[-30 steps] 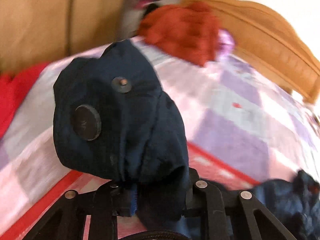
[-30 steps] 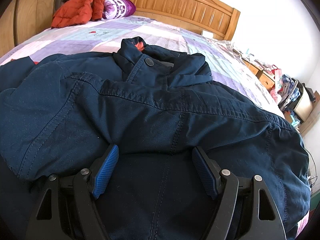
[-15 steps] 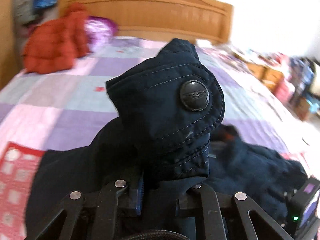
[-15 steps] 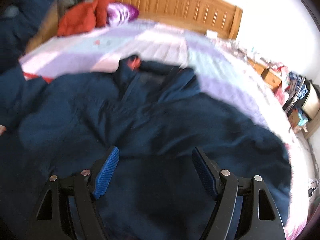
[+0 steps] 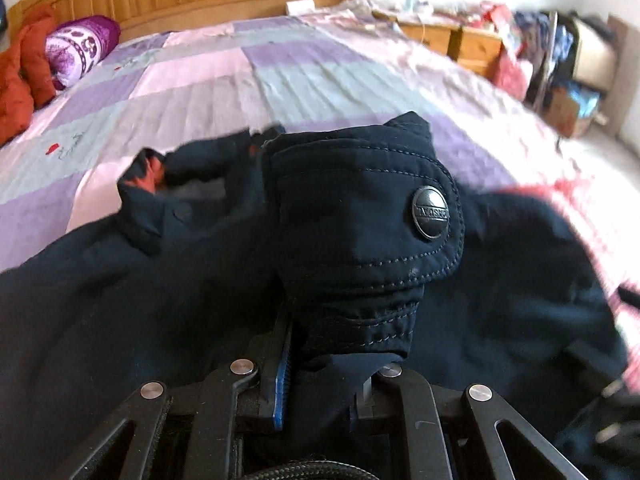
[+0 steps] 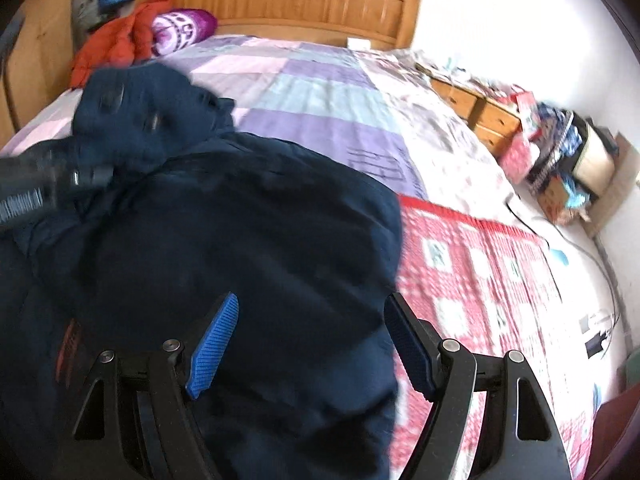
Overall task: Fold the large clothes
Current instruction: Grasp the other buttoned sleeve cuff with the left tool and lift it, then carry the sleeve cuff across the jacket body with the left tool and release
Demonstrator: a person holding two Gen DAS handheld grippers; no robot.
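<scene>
1. Dark blue jacket [image 6: 248, 248] is lying spread out on the bed [image 6: 320, 96], right under the right claw [image 6: 312, 344].
2. Right claw is hanging wide open over the jacket, gripping nothing.
3. Left claw [image 5: 326, 360] is squeezing a cuff [image 5: 360, 216] of the jacket, which is sticking up just ahead of it.
4. Metal button [image 5: 431, 213] is showing on the cuff.

A bed [image 6: 320, 92] with a wooden headboard [image 6: 304, 4], covered in a patchwork quilt.
A dark navy jacket [image 6: 240, 240] lay spread across the quilt's near end; an orange-red garment [image 6: 116, 46] and a purple patterned roll [image 6: 182, 30] rested beside the headboard.
</scene>
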